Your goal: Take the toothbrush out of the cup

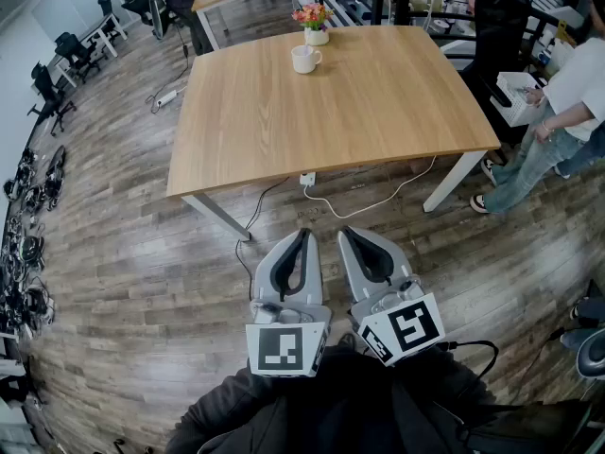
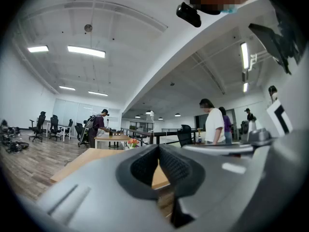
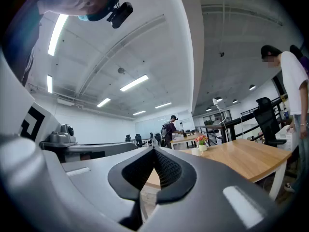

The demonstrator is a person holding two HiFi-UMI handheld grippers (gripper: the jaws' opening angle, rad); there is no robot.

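While the left gripper [image 1: 304, 234] and right gripper [image 1: 346, 233] are clenched empty, the white handled cup [image 1: 304, 59] sits far across the pale wooden tabletop [image 1: 378, 112], its toothbrush too tiny to see, so getting closer probably comes first.

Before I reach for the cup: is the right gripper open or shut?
Shut: the right gripper has its jaws touching at the tips, with nothing between them.

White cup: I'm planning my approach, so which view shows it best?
Head view: the cup stands clear on the table, seen from above. The right gripper view shows it tiny; the left gripper view, not discernibly.
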